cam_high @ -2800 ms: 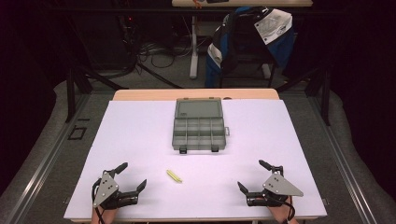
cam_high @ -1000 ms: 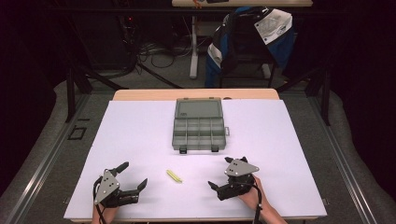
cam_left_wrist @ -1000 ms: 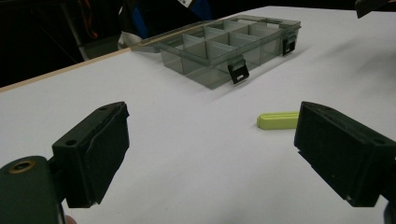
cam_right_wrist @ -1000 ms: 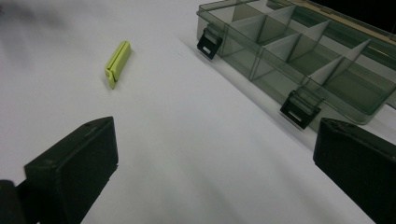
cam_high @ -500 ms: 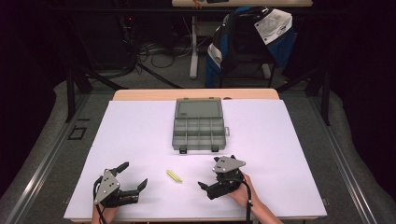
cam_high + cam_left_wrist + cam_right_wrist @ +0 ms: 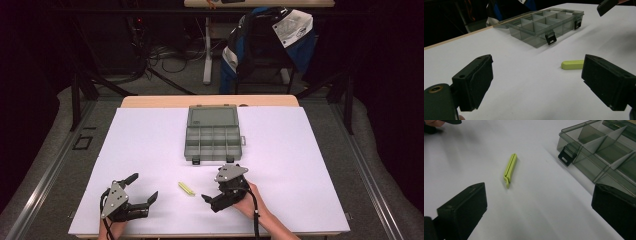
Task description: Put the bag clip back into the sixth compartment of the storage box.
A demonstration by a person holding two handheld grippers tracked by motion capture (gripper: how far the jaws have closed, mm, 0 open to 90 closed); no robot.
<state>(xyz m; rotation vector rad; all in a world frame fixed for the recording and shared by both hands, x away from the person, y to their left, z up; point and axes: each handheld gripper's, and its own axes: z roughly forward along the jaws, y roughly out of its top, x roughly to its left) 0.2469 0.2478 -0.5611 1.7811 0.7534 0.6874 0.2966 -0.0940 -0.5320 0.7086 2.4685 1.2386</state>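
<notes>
A small yellow-green clip [image 6: 186, 188] lies flat on the white table cover, between my two grippers. My left gripper [image 6: 143, 187] rests near the front left edge, open and empty; in the left gripper view [image 6: 541, 82] the clip [image 6: 572, 64] lies just beyond its right jaw. My right gripper [image 6: 212, 189] is open just to the right of the clip, pointing left at it. In the right gripper view [image 6: 539, 212] the clip [image 6: 510, 168] lies ahead of the wide-apart jaws, untouched. A grey see-through organiser box [image 6: 212, 135] sits open at mid-table with empty compartments.
The white cover [image 6: 310, 150] spans the whole tabletop, with bare room to the left and right of the box [image 6: 604, 152]. Behind the table stands a chair draped with a blue jacket [image 6: 270, 40], and cables [image 6: 165, 52] lie on the floor.
My right gripper has travelled left from the front right corner to just right of the clip. The left gripper, the clip and the box have stayed put.
</notes>
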